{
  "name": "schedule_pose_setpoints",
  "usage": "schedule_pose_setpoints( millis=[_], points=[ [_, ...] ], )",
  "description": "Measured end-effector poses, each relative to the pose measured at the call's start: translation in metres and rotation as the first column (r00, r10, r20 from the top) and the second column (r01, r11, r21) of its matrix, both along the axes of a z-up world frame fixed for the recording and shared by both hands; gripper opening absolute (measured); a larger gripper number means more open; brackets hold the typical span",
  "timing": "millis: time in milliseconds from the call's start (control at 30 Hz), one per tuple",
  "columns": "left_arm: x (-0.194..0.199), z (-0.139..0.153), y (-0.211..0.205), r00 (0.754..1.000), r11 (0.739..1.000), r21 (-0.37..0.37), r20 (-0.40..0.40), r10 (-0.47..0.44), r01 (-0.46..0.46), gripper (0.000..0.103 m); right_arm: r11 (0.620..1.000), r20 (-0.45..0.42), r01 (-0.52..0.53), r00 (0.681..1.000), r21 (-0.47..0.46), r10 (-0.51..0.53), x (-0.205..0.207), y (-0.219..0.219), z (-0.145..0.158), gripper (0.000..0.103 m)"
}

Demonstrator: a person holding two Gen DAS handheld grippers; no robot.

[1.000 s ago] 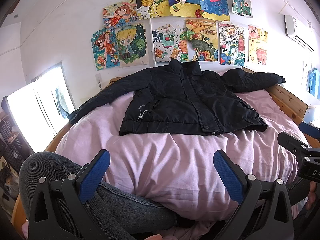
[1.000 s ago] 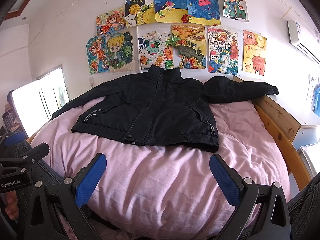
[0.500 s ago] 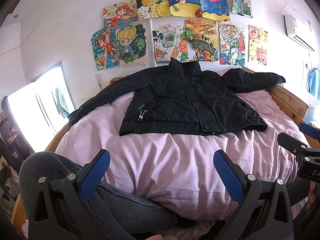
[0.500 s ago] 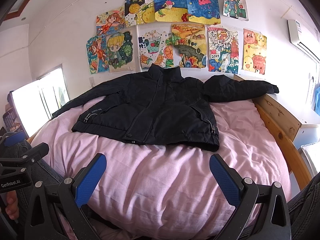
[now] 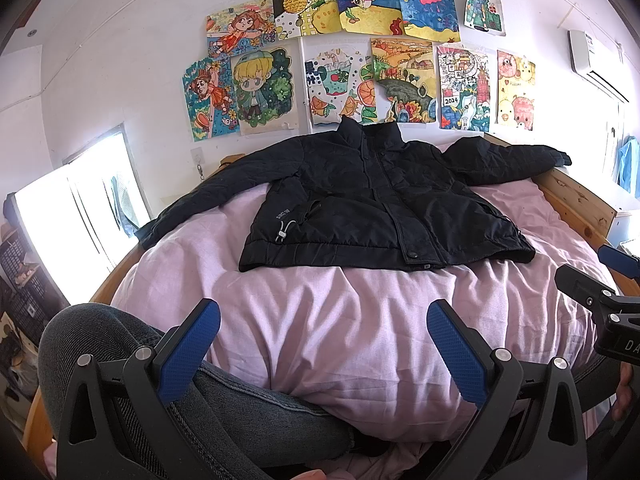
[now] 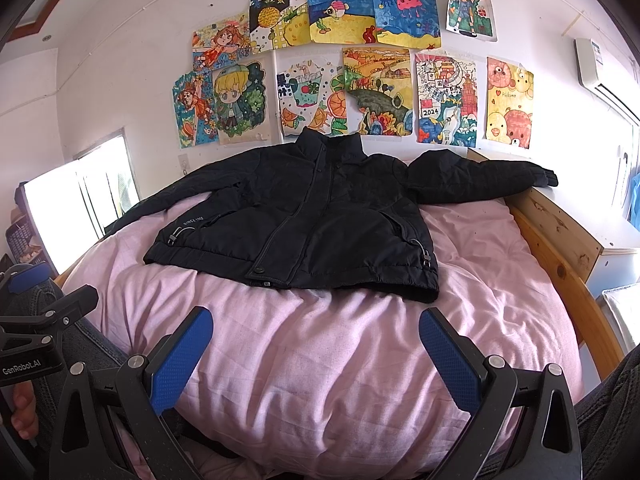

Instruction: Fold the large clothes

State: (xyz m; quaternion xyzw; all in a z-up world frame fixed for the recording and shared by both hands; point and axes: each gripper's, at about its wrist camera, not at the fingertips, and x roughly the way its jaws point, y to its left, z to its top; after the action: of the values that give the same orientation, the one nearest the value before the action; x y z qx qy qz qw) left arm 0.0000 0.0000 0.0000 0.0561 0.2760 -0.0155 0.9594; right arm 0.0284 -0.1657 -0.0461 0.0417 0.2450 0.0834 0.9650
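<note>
Nearest, the left gripper (image 5: 322, 344) and right gripper (image 6: 316, 346) both stand spread wide with nothing between their blue pads, over the pink duvet (image 6: 340, 340). At nine o'clock in the right view, the other tool's body reads "GenRobot.AI". Beyond, at twelve o'clock, the black jacket (image 6: 304, 220) lies flat and closed on the duvet, sleeves spread, collar toward the wall; its hem reads "SINCE 1993". Farthest, drawings (image 6: 444, 100) cover the wall, one marked "2024".

Both hand-held grippers (image 5: 323, 330) (image 6: 316, 338) wide apart
</note>
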Motion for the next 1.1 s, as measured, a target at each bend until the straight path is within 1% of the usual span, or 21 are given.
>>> schedule_pose_setpoints(
  millis=[433,600,633,667,733,833,933,1000,1100],
  points=[
    [0.000,0.000,0.000,1.000,1.000,0.003,-0.007,0.002,-0.002,0.102,1.000,-0.004,0.001,1.000,-0.001,-0.001,0.000,0.000,-0.001,0.103],
    [0.013,-0.013,0.004,0.998,0.999,0.043,-0.055,0.033,-0.030,0.102,1.000,-0.050,0.011,0.999,-0.002,-0.011,0.004,-0.001,-0.006,0.103],
    [0.019,-0.014,0.003,0.996,0.998,0.051,-0.076,0.037,-0.033,0.102,1.000,-0.059,0.014,0.998,-0.002,-0.014,0.009,-0.004,-0.009,0.103],
    [0.020,-0.010,0.000,0.996,0.998,0.053,-0.082,0.037,-0.032,0.102,1.000,-0.072,0.016,0.997,0.002,-0.016,0.012,-0.005,-0.010,0.103],
    [0.033,-0.002,-0.002,0.995,0.997,0.067,-0.089,0.038,-0.032,0.102,0.999,-0.099,0.016,0.995,0.045,-0.012,0.020,-0.010,-0.005,0.103],
    [0.061,0.020,-0.008,0.997,0.996,0.084,-0.080,0.022,-0.015,0.102,0.994,-0.125,0.003,0.992,0.114,0.012,0.036,-0.025,0.009,0.103],
    [0.093,0.041,-0.011,0.996,0.997,0.081,-0.088,0.002,0.005,0.102,0.991,-0.140,0.004,0.990,0.134,0.015,0.064,-0.048,0.027,0.103],
    [0.117,0.053,-0.016,0.995,0.995,0.092,-0.102,-0.016,0.025,0.102,0.989,-0.154,0.006,0.988,0.149,0.017,0.087,-0.067,0.039,0.103],
    [0.164,0.069,-0.025,0.989,0.992,0.101,-0.136,-0.063,0.077,0.102,0.990,-0.190,0.025,0.982,0.138,0.002,0.127,-0.099,0.056,0.103]
  ],
)
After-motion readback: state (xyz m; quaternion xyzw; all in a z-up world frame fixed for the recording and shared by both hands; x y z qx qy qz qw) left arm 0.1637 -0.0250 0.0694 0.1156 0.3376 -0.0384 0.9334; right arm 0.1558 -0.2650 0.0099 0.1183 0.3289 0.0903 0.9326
